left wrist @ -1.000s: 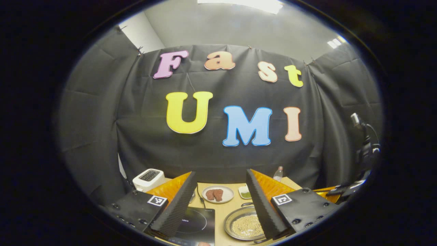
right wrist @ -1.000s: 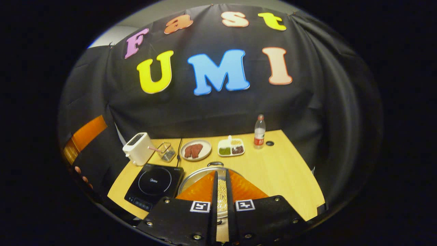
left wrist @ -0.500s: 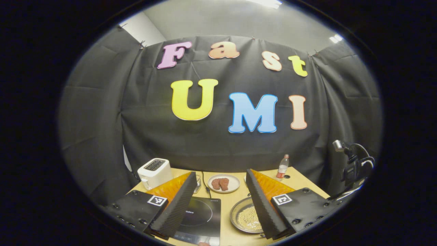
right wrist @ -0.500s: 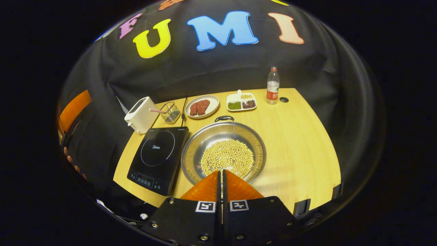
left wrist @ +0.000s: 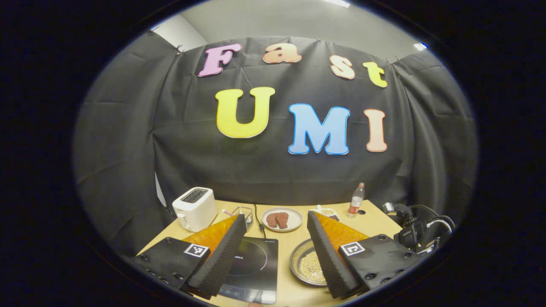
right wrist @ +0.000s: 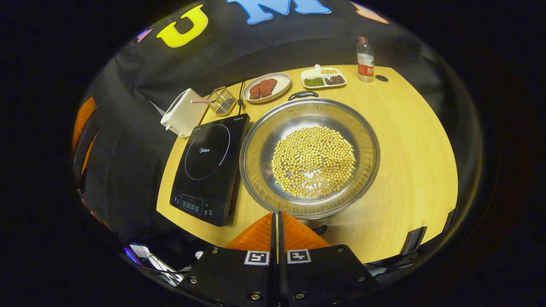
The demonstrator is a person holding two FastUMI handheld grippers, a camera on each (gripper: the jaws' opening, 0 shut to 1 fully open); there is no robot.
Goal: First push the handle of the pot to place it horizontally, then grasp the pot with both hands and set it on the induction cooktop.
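The right tool (right wrist: 275,215), pressed together, points at the pot's near handle (right wrist: 318,229) to push it; the left tool (left wrist: 276,251) waits spread above the induction cooktop (left wrist: 251,266).

Left gripper (left wrist: 276,251) jaws spread wide, right gripper (right wrist: 276,218) fingers apparently closed together, empty.

In the left gripper view our own fingers (left wrist: 330,251) hide approx. half the pot (left wrist: 303,264) and part of the cooktop (left wrist: 256,264). In the right gripper view the pot's near handle (right wrist: 318,230) sits mostly behind our fingers (right wrist: 294,232); can't tell its angle.
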